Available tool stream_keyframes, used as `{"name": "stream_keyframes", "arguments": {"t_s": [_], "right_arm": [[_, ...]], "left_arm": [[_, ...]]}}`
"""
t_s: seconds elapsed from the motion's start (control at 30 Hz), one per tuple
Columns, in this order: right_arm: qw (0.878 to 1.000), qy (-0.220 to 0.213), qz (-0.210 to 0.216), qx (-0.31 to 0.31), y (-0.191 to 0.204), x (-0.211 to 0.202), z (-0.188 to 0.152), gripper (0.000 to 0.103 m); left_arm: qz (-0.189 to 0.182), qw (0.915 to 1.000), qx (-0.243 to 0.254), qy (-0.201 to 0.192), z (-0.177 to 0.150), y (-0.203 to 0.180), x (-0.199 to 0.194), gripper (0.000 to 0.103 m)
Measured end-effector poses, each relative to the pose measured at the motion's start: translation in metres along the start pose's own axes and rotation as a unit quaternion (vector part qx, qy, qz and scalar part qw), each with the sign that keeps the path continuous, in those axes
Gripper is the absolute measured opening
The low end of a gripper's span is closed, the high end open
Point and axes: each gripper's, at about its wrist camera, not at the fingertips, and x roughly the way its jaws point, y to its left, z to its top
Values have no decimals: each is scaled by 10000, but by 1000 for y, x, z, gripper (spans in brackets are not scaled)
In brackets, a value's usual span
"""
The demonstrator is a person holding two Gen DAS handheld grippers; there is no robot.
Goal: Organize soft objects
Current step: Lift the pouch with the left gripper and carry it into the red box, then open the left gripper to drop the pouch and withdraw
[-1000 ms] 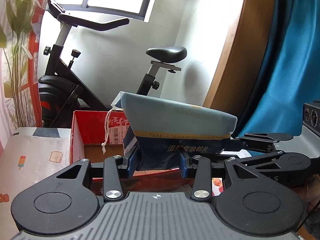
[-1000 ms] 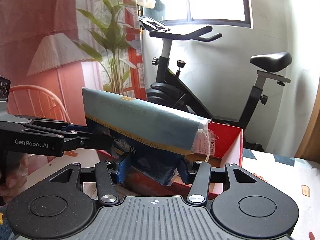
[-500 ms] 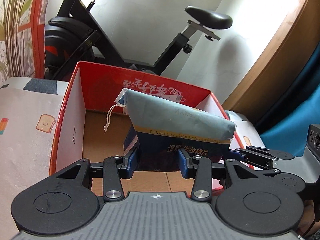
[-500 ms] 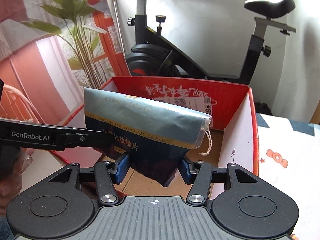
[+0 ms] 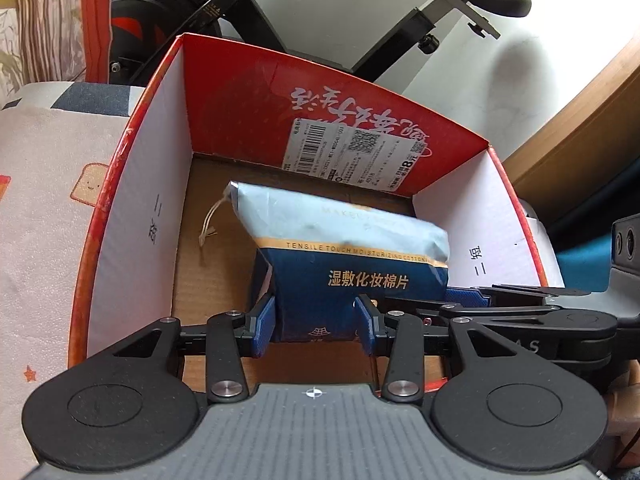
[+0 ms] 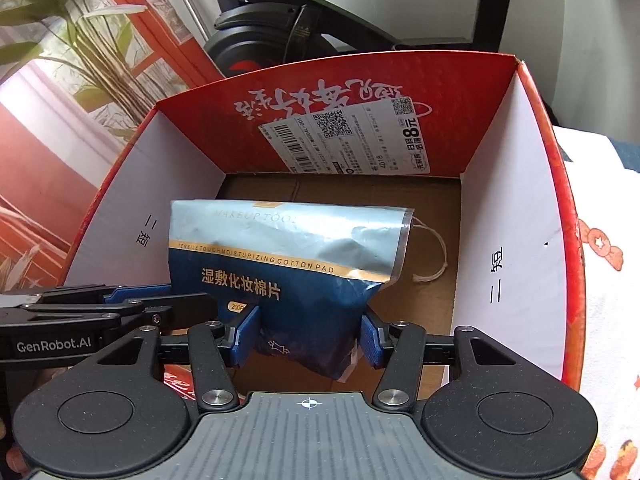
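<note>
A blue soft bag of cotton pads with a white drawstring is down inside the open red cardboard box. My left gripper is shut on the bag's dark lower end, blue pads pressing both sides. In the right wrist view the same bag sits between the pads of my right gripper, which is also shut on its lower end, above the box's brown floor. Each gripper shows in the other's view: the right gripper at right, the left gripper at left. Whether the bag touches the floor I cannot tell.
The box has white side walls and a red far wall with a label. It stands on a patterned cloth. An exercise bike stands just behind the box, and a plant at the back left. Blue fabric lies to the right.
Both grippers have tipped downward and lowered the bag from above the box rim into the box. The box interior now fills both views.
</note>
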Motion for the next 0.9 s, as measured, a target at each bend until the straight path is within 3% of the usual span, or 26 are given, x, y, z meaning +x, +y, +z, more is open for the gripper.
{"name": "stream_keyframes", "arguments": {"t_s": [0.23,0.47,0.53,0.7,0.9], "right_arm": [[9993,129,-342,93,0,0,0,50],[9989,94,-447,62,6,-13,-5,70],[9992,-69,-391,85,9,-24,-6,80],[9990,-240,-372,-70,22,-49,-11,101],[9959,-599,-612,-276,34,-83,-27,103]], "left_arm": [[180,9997,136,-52,0,-4,-2,44],[340,9977,363,-463,-3,-12,-31,47],[283,9967,392,-653,-5,-14,-42,56],[264,9912,574,-1162,-12,-22,-75,97],[379,9845,610,-1598,-31,-27,-114,102]]}}
